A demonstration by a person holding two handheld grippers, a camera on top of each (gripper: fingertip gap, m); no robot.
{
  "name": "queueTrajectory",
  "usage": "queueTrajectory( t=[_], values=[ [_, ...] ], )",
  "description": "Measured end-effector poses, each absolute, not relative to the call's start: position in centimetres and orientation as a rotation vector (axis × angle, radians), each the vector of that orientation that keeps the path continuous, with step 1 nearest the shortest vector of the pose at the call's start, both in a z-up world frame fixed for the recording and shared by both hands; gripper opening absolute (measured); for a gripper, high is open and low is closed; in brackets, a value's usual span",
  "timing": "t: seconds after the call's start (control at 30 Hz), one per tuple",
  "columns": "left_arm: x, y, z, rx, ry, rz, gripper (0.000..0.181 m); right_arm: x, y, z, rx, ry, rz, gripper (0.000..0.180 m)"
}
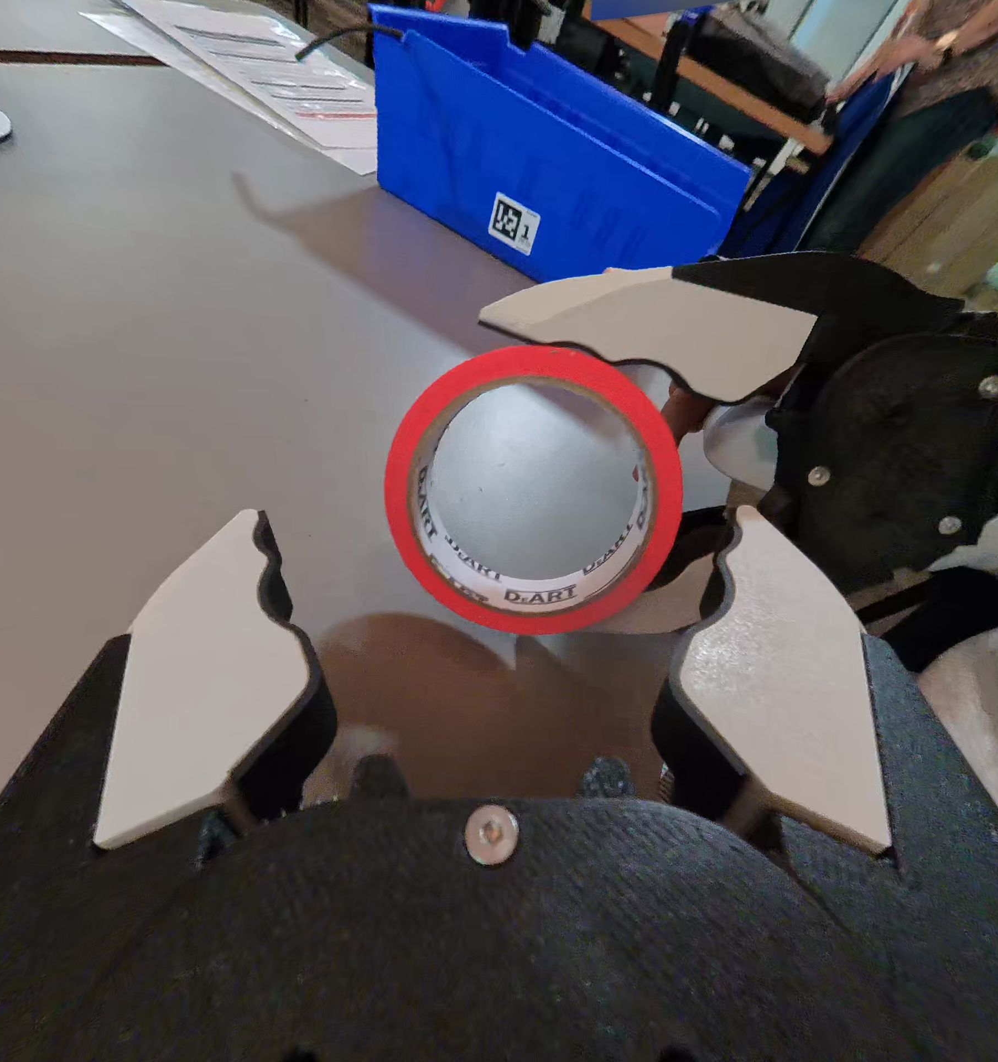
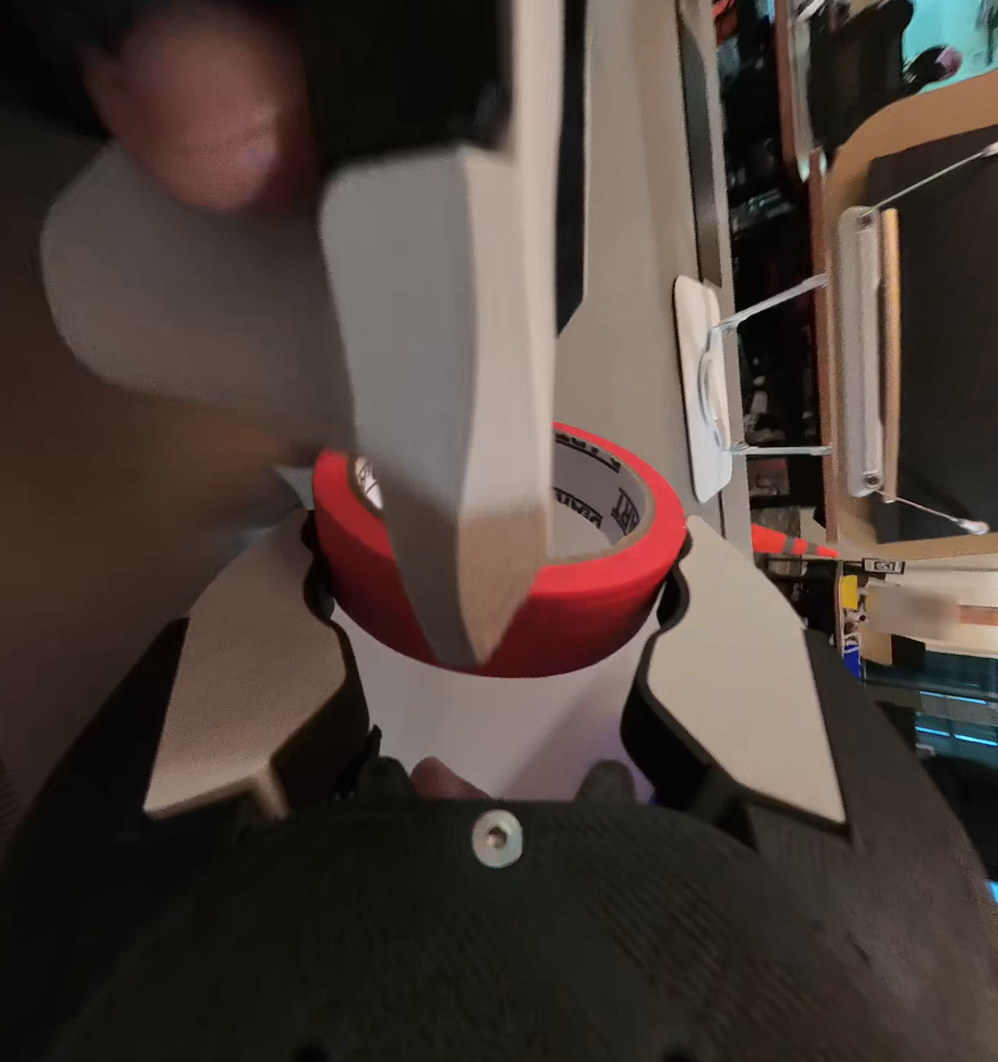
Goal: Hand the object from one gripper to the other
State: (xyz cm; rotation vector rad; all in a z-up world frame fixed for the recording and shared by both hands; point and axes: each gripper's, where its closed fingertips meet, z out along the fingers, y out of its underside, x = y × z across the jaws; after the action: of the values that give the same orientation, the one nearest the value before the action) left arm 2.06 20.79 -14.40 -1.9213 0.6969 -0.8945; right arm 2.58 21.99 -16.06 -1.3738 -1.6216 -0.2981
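— Tape roll [image 2: 502, 603] sits pinched by its rim in the right claw [image 2: 494, 551], raised above the table [image 1: 140, 345].
— And the left claw [image 1: 496, 551]?
— Spread wide around it, not gripping. Handover's midway, I'd say: left closes next, then right releases.

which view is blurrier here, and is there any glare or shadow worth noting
The right wrist view is blurrier: the left gripper's finger crossing in front of the red tape roll is smeared, as is the hand behind it. The left wrist view is sharp on the tape, with soft glare on the grey table and a shadow beside the blue bin.
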Motion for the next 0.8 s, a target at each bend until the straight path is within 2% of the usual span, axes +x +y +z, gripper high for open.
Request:
queueTrajectory(
  t=[0.27,0.53,0.57,0.63,0.7,0.8],
  values=[
    [3.4,19.4,-15.2,-1.954,0.767,-0.961,0.111,1.7,20.9,-16.0,-1.451,-1.599,-0.294,0.114],
    [3.3,19.1,-14.6,-1.939,0.782,-1.001,0.11,1.5,20.6,-15.3,-1.442,-1.577,-0.233,0.116],
    [3.4,19.2,-14.4,-1.931,0.777,-1.011,0.11,1.5,20.7,-15.0,-1.425,-1.565,-0.232,0.121],
    [3.2,19.3,-14.0,-1.917,0.757,-1.046,0.109,1.5,21.4,-13.7,-1.346,-1.53,-0.255,0.144],
    [3.0,19.5,-13.3,-1.877,0.713,-1.113,0.109,2.1,22.0,-12.5,-1.314,-1.496,-0.23,0.148],
    [2.6,19.1,-10.7,-1.723,0.657,-1.311,0.108,2.7,21.9,-11.6,-1.343,-1.44,0.029,0.148]
  ],
)
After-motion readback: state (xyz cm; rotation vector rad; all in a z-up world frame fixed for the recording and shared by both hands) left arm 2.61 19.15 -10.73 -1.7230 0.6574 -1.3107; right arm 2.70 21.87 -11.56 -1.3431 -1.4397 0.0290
